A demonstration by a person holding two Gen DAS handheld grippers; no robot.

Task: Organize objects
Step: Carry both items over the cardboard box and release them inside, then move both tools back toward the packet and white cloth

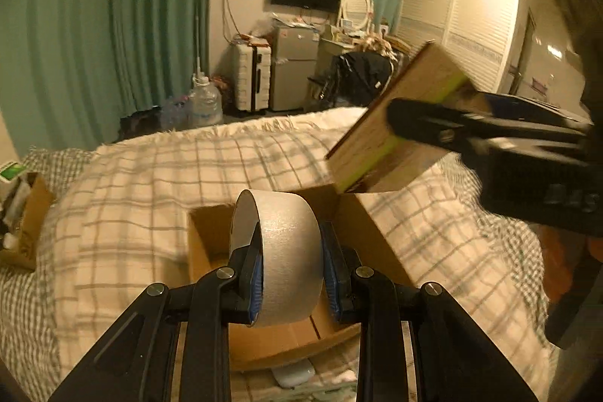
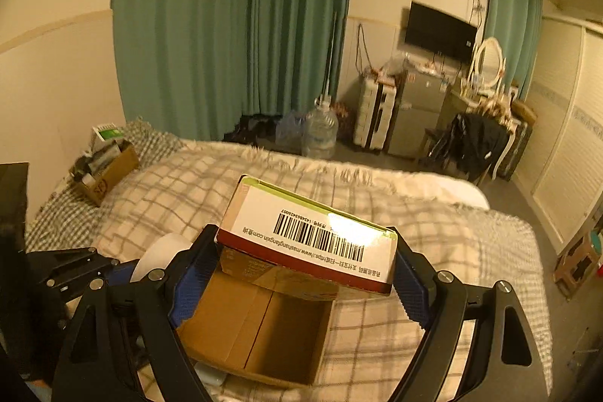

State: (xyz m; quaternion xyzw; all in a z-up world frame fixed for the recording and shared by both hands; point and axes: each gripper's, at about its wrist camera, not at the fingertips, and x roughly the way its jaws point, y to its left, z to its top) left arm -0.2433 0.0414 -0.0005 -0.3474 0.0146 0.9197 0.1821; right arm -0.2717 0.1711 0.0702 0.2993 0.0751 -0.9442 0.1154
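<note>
My left gripper (image 1: 292, 274) is shut on a grey roll of tape (image 1: 282, 251) and holds it above an open cardboard box (image 1: 211, 243) on the bed. My right gripper (image 2: 305, 270) is shut on a flat carton with a barcode (image 2: 312, 236) and holds it over the same open box (image 2: 264, 334). In the left wrist view the carton (image 1: 395, 115) is tilted at the right, with the right gripper (image 1: 452, 130) clamped on it. The tape roll (image 2: 162, 251) and the left gripper (image 2: 75, 270) show at the left of the right wrist view.
A second cardboard box full of items (image 2: 105, 172) sits at the bed's far left corner. The checked blanket (image 1: 150, 176) covers the bed. Beyond it stand a water jug (image 2: 320, 130), a suitcase (image 2: 377, 112), a small fridge and a chair with dark clothes.
</note>
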